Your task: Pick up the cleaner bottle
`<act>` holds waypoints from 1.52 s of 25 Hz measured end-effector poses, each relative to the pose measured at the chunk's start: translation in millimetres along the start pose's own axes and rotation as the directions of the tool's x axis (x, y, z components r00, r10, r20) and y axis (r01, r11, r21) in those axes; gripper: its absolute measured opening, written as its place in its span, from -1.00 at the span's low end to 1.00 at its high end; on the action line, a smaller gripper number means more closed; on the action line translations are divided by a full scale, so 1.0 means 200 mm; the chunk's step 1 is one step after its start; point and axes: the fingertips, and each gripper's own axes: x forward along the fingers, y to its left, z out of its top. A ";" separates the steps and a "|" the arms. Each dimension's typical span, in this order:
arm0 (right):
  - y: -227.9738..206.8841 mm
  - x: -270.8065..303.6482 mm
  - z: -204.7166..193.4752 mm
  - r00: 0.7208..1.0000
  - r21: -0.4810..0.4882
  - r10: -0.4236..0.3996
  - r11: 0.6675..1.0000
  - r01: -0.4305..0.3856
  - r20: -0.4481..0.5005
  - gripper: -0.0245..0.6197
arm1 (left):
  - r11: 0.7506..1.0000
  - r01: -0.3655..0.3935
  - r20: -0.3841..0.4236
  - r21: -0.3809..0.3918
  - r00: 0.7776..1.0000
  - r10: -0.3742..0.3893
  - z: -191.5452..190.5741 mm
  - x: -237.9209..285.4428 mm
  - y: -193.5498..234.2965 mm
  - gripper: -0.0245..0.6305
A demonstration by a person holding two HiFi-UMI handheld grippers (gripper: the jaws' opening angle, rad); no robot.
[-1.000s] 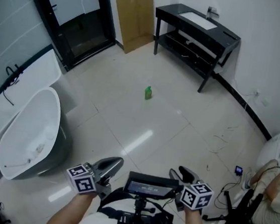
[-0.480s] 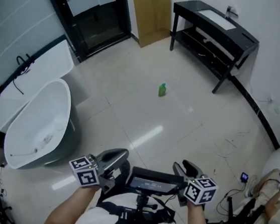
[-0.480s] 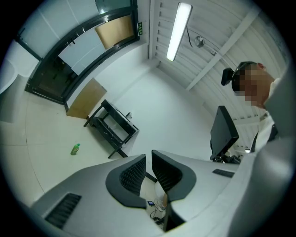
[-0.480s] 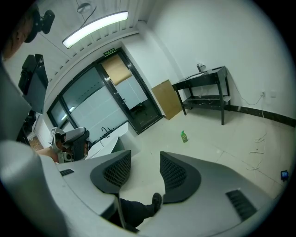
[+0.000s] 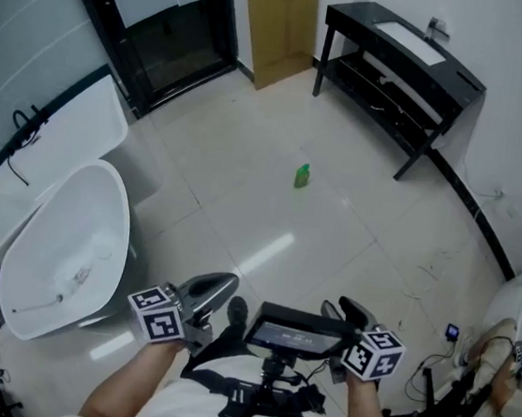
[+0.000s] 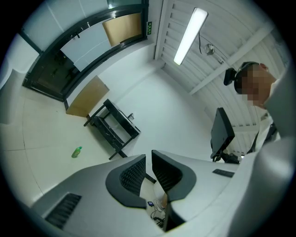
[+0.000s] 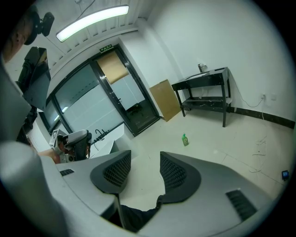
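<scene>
The cleaner bottle [image 5: 302, 175] is small and green and stands alone on the pale tiled floor, far ahead of both grippers. It also shows as a small green bottle [image 6: 77, 152] in the left gripper view and as a green bottle [image 7: 185, 139] in the right gripper view. My left gripper [image 5: 211, 288] is held level near the body, its jaws shut with nothing between them. My right gripper [image 5: 350, 311] points downward toward the floor, with a clear empty gap between its jaws.
A white bathtub [image 5: 57, 253] stands at the left. A black console table with a sink [image 5: 402, 60] is at the far right wall, with a cardboard sheet [image 5: 279, 21] and a dark glass door [image 5: 160, 30] behind. A person sits by cables at the right [image 5: 503, 393].
The view has moved forward across the floor, with the tub and table shifting in frame. A dark shoe now shows between the grippers. Both grippers keep the same pose.
</scene>
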 end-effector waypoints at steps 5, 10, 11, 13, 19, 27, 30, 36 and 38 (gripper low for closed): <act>0.14 0.20 0.14 1.000 0.001 -0.022 1.000 0.022 0.023 -0.29 | 0.999 0.023 -0.050 0.028 0.998 -0.022 0.19 -0.03 0.18 -0.83; 0.20 0.31 0.23 0.998 0.019 -0.049 0.999 0.048 0.033 -0.29 | 0.998 0.046 -0.094 0.045 0.995 -0.041 0.30 -0.02 0.29 -0.83; 0.21 0.33 0.24 0.998 0.022 -0.056 0.998 0.055 0.035 -0.30 | 0.998 0.050 -0.098 0.047 0.994 -0.045 0.32 -0.02 0.31 -0.83; 0.22 0.36 0.26 0.997 0.027 -0.069 0.997 0.068 0.043 -0.29 | 0.997 0.059 -0.107 0.049 0.993 -0.054 0.35 -0.02 0.35 -0.83; 0.27 0.42 0.27 0.995 0.044 -0.088 0.995 0.086 0.045 -0.29 | 0.997 0.071 -0.130 0.038 0.989 -0.065 0.39 -0.02 0.42 -0.83; 0.19 0.47 0.26 0.995 0.069 -0.092 0.994 0.091 0.024 -0.30 | 0.997 0.078 -0.154 0.026 0.985 -0.073 0.37 0.05 0.46 -0.83; 0.15 0.49 0.28 0.997 0.070 -0.078 0.995 0.076 0.023 -0.30 | 0.997 0.073 -0.139 0.021 0.988 -0.069 0.37 0.10 0.45 -0.83; 0.05 0.49 0.43 0.998 0.026 -0.054 0.998 0.053 0.038 -0.29 | 0.997 0.080 -0.127 0.022 0.989 -0.077 0.37 0.24 0.42 -0.83; 0.01 0.48 0.47 0.997 0.021 -0.060 0.998 0.060 0.043 -0.29 | 0.996 0.084 -0.125 0.023 0.989 -0.081 0.38 0.29 0.41 -0.83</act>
